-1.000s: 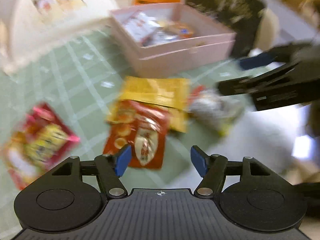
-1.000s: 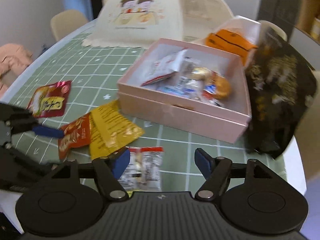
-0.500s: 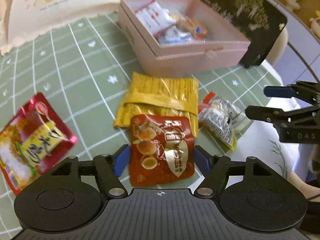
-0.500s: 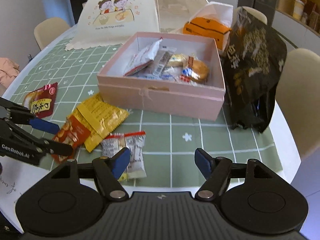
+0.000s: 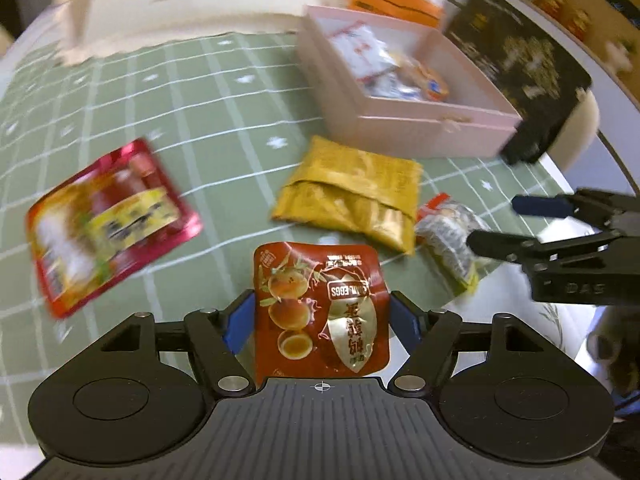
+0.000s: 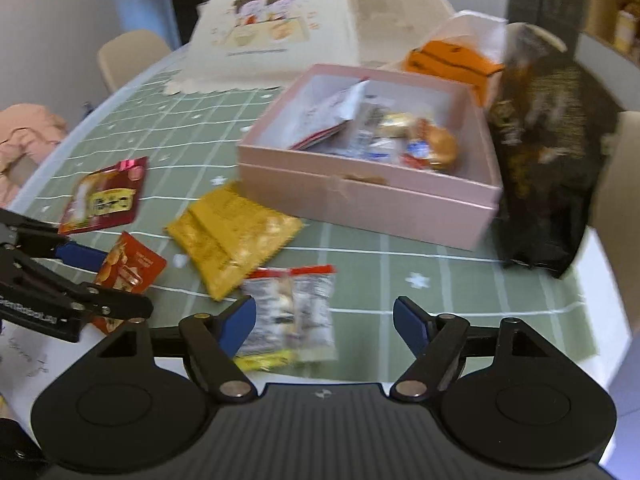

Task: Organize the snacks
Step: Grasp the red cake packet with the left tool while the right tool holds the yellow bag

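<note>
My left gripper is open, with its blue pads on either side of a red-orange egg snack packet lying at the table's near edge; the packet also shows in the right wrist view. My right gripper is open and empty, just above a clear packet with a red strip. A yellow packet and a red and yellow packet lie on the green tablecloth. The pink box holds several snacks.
A black snack bag stands right of the box. An orange box and a cream food cover sit behind it. The table's front edge is close. A chair stands at the far left.
My left gripper has moved forward so the egg packet now sits between its pads. My right gripper has come closer to the clear packet.
</note>
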`<state>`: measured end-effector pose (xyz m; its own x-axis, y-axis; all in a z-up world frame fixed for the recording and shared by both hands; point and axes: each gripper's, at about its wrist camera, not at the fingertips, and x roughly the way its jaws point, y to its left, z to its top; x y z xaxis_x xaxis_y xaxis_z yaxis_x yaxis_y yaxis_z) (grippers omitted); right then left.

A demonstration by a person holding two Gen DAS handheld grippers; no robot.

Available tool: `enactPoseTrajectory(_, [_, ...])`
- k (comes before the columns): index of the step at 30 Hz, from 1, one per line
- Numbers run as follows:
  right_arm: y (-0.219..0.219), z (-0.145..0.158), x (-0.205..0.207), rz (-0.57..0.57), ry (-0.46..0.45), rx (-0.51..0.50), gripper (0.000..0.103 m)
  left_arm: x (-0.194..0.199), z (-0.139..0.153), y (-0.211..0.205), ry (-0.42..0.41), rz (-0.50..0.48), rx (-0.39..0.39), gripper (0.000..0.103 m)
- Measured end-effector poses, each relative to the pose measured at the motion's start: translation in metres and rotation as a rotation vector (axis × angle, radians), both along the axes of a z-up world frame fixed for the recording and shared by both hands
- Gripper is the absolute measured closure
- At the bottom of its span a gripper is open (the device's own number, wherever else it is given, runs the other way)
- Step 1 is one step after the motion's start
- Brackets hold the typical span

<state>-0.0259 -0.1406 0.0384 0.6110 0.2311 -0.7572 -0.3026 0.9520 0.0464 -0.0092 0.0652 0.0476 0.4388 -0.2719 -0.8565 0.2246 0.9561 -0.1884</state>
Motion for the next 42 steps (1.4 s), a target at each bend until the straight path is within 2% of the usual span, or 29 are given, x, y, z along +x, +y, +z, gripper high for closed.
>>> enactPoseTrajectory(6, [0.03, -0.021, 0.024, 0.061, 0.064, -0.055, 0.026, -0.012, 0.011, 0.01, -0.001, 0.052, -0.018, 0.027])
enactPoseTrajectory(8, [0.036, -0.021, 0.024, 0.074, 0.047, -0.09, 0.026, -0.015, 0.013, 0.009, 0.001, 0.049, -0.02, 0.027])
enactPoseTrajectory(9, [0.038, -0.02, 0.023, 0.087, 0.048, -0.095, 0.029, -0.016, 0.012, 0.007, 0.002, 0.048, -0.021, 0.027])
enactPoseTrajectory(10, [0.039, -0.019, 0.022, 0.098, 0.05, -0.098, 0.039, -0.017, 0.012, 0.007, 0.004, 0.047, -0.023, 0.027])
enactPoseTrajectory(12, [0.041, -0.018, 0.016, 0.117, 0.047, -0.116, 0.044, -0.018, 0.01, 0.004, 0.009, 0.041, -0.028, 0.027])
enactPoseTrajectory(16, [0.041, -0.017, 0.0, 0.14, 0.013, -0.179, 0.045, -0.017, 0.006, -0.005, 0.024, 0.021, -0.042, 0.027])
enactPoseTrajectory(20, [0.032, -0.016, -0.007, 0.133, 0.021, -0.188, 0.045, -0.017, 0.001, -0.012, 0.041, 0.005, -0.047, 0.027])
enactPoseTrajectory(23, [0.022, -0.009, -0.013, 0.156, 0.043, -0.103, 0.043, -0.017, -0.001, -0.01, 0.048, 0.014, -0.054, 0.027])
enactPoseTrajectory(24, [0.02, -0.005, -0.014, 0.161, 0.038, -0.074, 0.039, -0.017, -0.002, -0.008, 0.049, 0.022, -0.056, 0.027])
enactPoseTrajectory(25, [0.019, -0.002, -0.015, 0.161, 0.022, -0.062, 0.031, -0.017, -0.002, -0.006, 0.051, 0.029, -0.058, 0.027])
enactPoseTrajectory(27, [0.021, 0.005, -0.016, 0.16, -0.042, -0.06, 0.026, -0.016, -0.003, -0.001, 0.053, 0.047, -0.061, 0.027])
enactPoseTrajectory(31, [0.037, 0.014, -0.001, 0.207, -0.121, -0.054, 0.023, -0.018, -0.004, 0.009, 0.058, 0.077, -0.071, 0.027])
enactPoseTrajectory(38, [0.075, 0.001, 0.049, 0.245, -0.083, -0.051, 0.023, -0.028, 0.0, 0.025, 0.055, 0.117, -0.067, 0.027])
enactPoseTrajectory(42, [0.088, -0.009, 0.054, 0.29, -0.018, -0.07, 0.023, -0.035, 0.002, 0.042, 0.057, 0.17, -0.072, 0.027])
